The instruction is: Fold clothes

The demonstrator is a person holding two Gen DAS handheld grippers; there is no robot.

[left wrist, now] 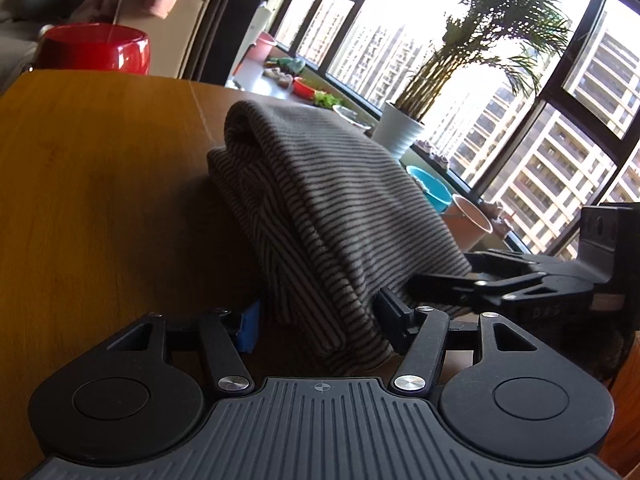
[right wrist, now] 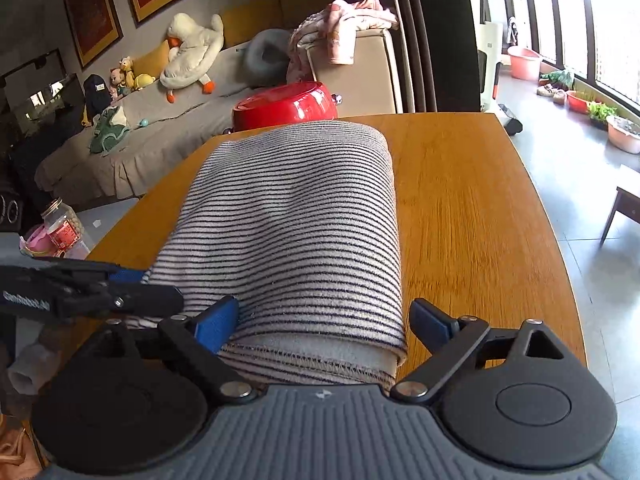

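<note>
Hidden from you
The striped garment [left wrist: 320,208] covers the left gripper's [left wrist: 316,320] fingertips; whether its jaws clamp cloth, you cannot tell.

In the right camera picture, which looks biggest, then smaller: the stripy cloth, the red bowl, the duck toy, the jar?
1. Stripy cloth, though it's closest.
2. Red bowl and duck toy look about equal.
3. Jar.

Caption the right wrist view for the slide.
Right hand-held gripper, jaws open, straddles the near end of a folded striped garment on a wooden table.
</note>
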